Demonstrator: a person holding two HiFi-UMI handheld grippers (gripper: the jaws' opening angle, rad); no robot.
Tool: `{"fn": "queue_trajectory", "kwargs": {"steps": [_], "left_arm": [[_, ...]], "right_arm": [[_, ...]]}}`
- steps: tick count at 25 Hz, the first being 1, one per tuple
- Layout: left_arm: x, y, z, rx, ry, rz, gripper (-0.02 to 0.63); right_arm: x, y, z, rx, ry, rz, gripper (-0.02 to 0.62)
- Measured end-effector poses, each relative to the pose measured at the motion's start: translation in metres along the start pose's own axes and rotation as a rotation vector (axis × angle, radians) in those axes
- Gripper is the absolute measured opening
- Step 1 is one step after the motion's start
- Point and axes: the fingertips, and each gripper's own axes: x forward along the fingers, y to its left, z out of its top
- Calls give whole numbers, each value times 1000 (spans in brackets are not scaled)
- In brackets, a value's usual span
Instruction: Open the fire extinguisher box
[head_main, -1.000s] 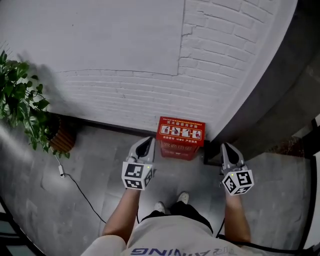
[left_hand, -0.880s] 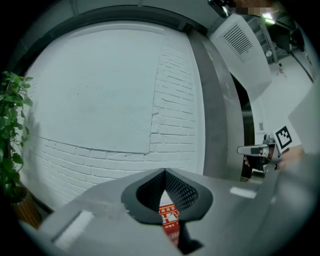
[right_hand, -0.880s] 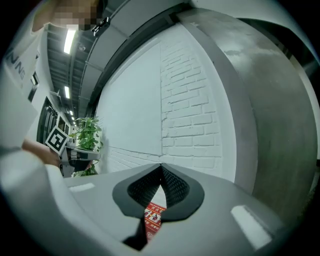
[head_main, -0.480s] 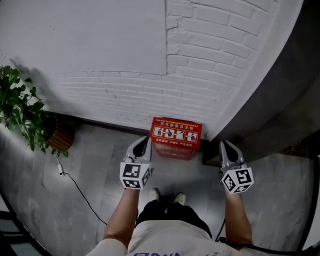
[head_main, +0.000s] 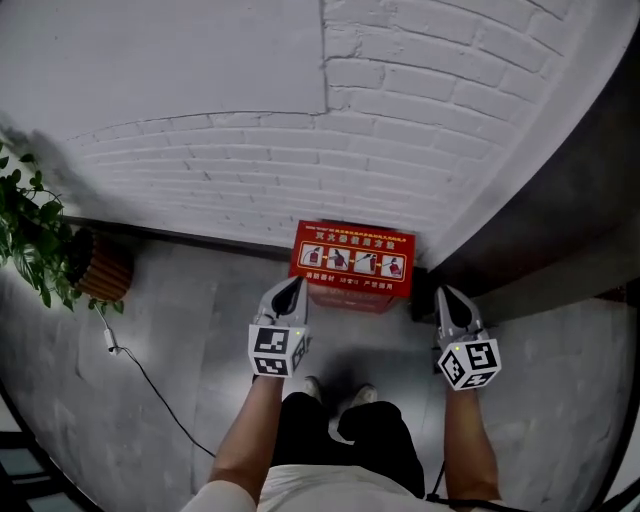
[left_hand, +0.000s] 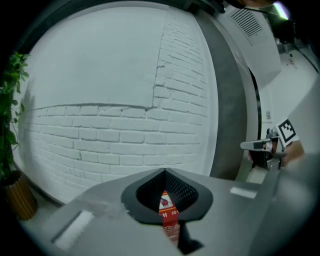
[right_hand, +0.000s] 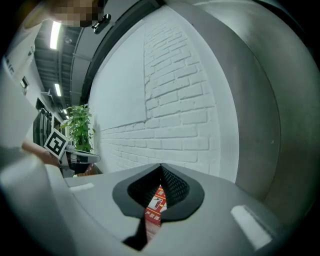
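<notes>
Fire extinguisher box (head_main: 352, 262) (closed, red) faces left gripper (head_main: 296, 284) and right gripper (head_main: 443, 293), both clenched.

Light: soft, even | Source: ceiling strips (right_hand: 54, 36), far left | Shadow: faint, beside plant (head_main: 35, 235) | Distortion: strong fisheye bowing, black corners | Focus: near foreground blurred, gripper views

Bare forearms (head_main: 247, 430) reached forward and down, left gripper (head_main: 293, 288) and right gripper (head_main: 448, 297) side by side, well apart, each with jaws pressed together at tips.
</notes>
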Motion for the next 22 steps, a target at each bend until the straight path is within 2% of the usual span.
{"fn": "queue_trajectory", "kwargs": {"steps": [7, 12, 22], "left_arm": [[51, 5, -126, -9, 88, -6, 5], [83, 6, -182, 6, 103, -13, 5], [117, 9, -255, 7, 147, -23, 5]], "right_arm": [[40, 0, -109, 27, 74, 14, 3], [44, 6, -127, 27, 49, 26, 3], [42, 19, -151, 8, 12, 42, 3]]}}
